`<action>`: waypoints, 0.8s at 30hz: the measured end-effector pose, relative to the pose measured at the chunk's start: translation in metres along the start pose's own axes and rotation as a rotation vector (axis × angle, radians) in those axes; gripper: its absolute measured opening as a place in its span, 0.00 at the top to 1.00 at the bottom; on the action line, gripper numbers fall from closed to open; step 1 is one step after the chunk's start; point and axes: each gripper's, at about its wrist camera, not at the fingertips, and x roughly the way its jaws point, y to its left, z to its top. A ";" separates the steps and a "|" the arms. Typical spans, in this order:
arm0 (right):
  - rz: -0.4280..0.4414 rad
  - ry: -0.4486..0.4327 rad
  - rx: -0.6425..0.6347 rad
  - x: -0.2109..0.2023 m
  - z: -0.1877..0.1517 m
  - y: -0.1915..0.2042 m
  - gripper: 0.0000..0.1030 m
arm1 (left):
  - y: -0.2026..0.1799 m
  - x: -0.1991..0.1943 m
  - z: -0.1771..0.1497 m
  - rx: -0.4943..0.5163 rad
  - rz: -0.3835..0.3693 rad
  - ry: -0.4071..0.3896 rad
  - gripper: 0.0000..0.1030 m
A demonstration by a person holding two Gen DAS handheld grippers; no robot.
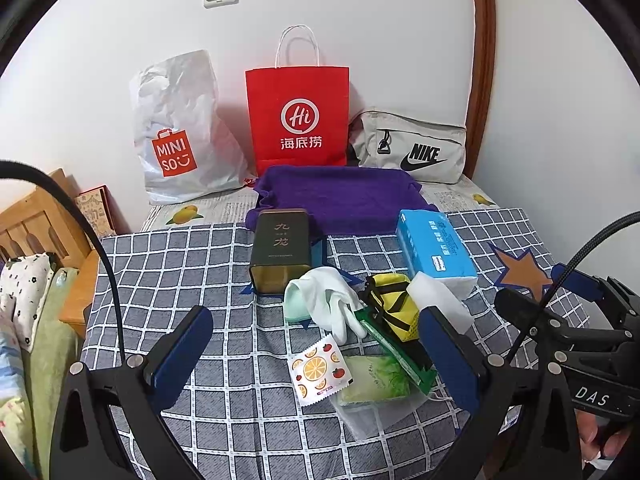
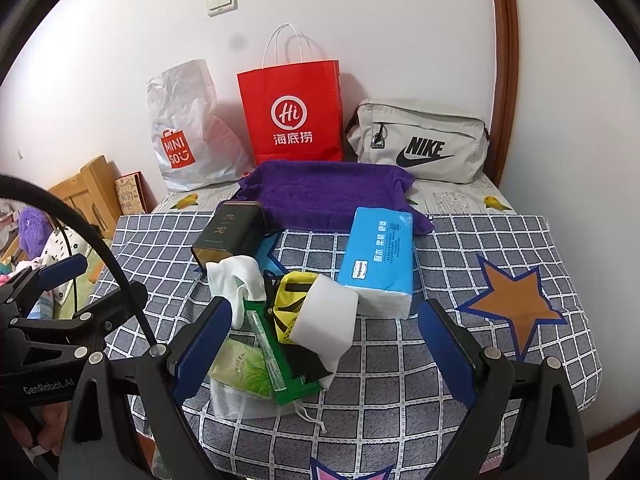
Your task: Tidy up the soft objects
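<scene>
A pile of small items lies on the checked cloth (image 1: pixel 168 264): white gloves (image 1: pixel 332 300), a yellow mesh bag (image 1: pixel 394 304), a white sponge block (image 2: pixel 326 314), a green flat pack (image 2: pixel 272 354), a green tissue pack (image 1: pixel 374 378) and an orange-print sachet (image 1: pixel 318 370). A blue tissue pack (image 2: pixel 378 258) and a purple towel (image 1: pixel 340 198) lie behind. My left gripper (image 1: pixel 316 350) is open, low over the pile's front. My right gripper (image 2: pixel 326 338) is open, with the sponge between its fingers' lines.
A dark tin (image 1: pixel 280 250) lies behind the gloves. A Miniso plastic bag (image 1: pixel 180 136), a red paper bag (image 1: pixel 298 114) and a grey Nike bag (image 1: pixel 412 146) stand against the wall. A brown star patch (image 2: pixel 516 302) marks the cloth at right. Bedding lies at left.
</scene>
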 end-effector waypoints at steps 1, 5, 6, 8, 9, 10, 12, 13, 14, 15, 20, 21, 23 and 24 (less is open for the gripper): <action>0.001 0.001 0.002 0.000 0.000 0.000 0.09 | 0.000 0.000 0.000 0.002 0.002 0.000 0.00; 0.000 0.000 0.004 -0.001 -0.001 0.000 0.09 | -0.001 0.000 0.000 0.001 0.003 0.000 0.00; -0.001 0.000 0.003 -0.001 -0.001 0.000 0.09 | -0.001 0.000 0.000 0.002 0.003 -0.001 0.00; -0.002 0.001 0.003 -0.001 -0.001 0.000 0.09 | -0.001 0.000 0.000 0.001 0.004 -0.001 0.00; -0.003 0.000 0.004 -0.001 0.000 0.000 0.09 | -0.001 0.000 0.000 0.002 0.004 -0.001 0.00; -0.004 -0.001 0.003 -0.001 0.000 0.000 0.09 | -0.001 0.000 0.000 0.002 0.003 0.000 0.00; -0.004 0.000 0.004 -0.001 0.000 0.000 0.09 | -0.001 0.000 0.000 0.002 0.005 0.000 0.00; -0.003 0.000 0.004 -0.001 0.000 0.000 0.09 | -0.001 0.000 0.000 0.003 0.008 0.000 0.00; -0.003 0.004 0.004 0.000 0.000 0.000 0.09 | -0.001 0.000 0.000 0.002 0.008 0.000 0.00; -0.003 0.004 0.004 0.000 -0.001 0.000 0.09 | -0.001 -0.001 -0.001 0.001 0.008 0.000 0.00; -0.004 0.002 0.002 -0.002 0.000 0.000 0.09 | -0.001 -0.002 -0.001 0.002 -0.010 -0.003 0.00; -0.004 -0.004 -0.001 -0.002 0.000 0.000 0.09 | -0.001 -0.002 0.000 0.003 -0.014 -0.006 0.00; -0.001 -0.009 -0.010 -0.002 0.001 0.001 0.09 | -0.001 0.000 0.000 0.009 -0.010 -0.004 0.00; 0.005 -0.009 -0.012 -0.001 0.002 0.001 0.09 | -0.001 0.001 0.000 0.011 -0.005 -0.002 0.00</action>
